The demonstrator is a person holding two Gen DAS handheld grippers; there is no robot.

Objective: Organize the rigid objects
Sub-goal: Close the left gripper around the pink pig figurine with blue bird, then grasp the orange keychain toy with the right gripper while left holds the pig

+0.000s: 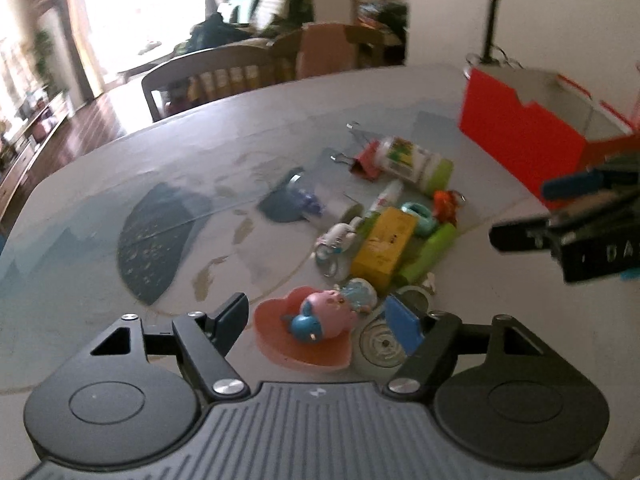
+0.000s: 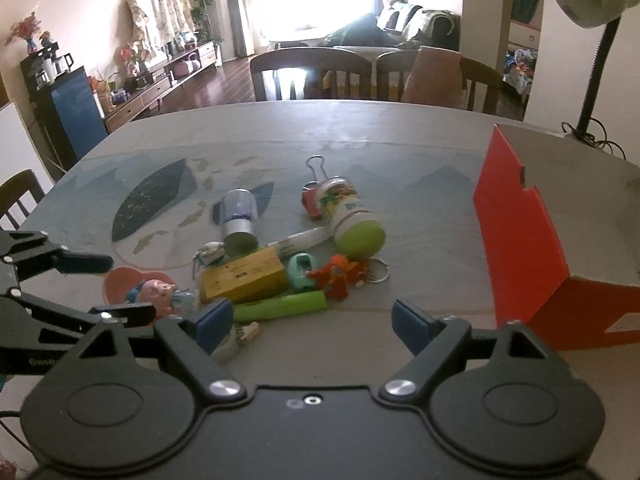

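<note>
Right up against the left-wrist lens is the left tool [image 1: 320,320], its two blue-padded fingers [image 1: 404,322] spread either side of a pink heart-shaped dish [image 1: 280,344] with a little pink and blue figurine [image 1: 324,316] lying on it. The pads don't look like they're pressing on anything, so I'd call it open around the dish. No earlier shot to compare with. A round metal lid-looking thing [image 1: 376,346] sits just beside the dish (too blurry to say what it really is).

Past that is the pile of stuff on the desk [image 1: 100,248]: a yellow box [image 2: 244,276], a green tube [image 2: 280,306] lying along its near side, a teal tape-dispenser kind of thing [image 2: 302,268], and an orange toy keychain [image 2: 340,274] with its ring toward the red box. Further back there's a bottle with a green cap [image 2: 352,216] on its side, touching a red binder clip [image 2: 312,196], plus a clear bottle with a silvery band [image 2: 239,216], also tipped over, and a white pen or marker [image 2: 304,237] between them.

The right tool [image 2: 312,326] hangs over the near edge of the pile with its fingers wide apart and nothing in them, so it's open too.

An open red cardboard box [image 2: 520,240] stands well off to the right, showing only a bare grey interior. A gooseneck lamp [image 2: 596,52] rises behind it, and wooden chairs [image 2: 312,72] line the far side of the desk
</note>
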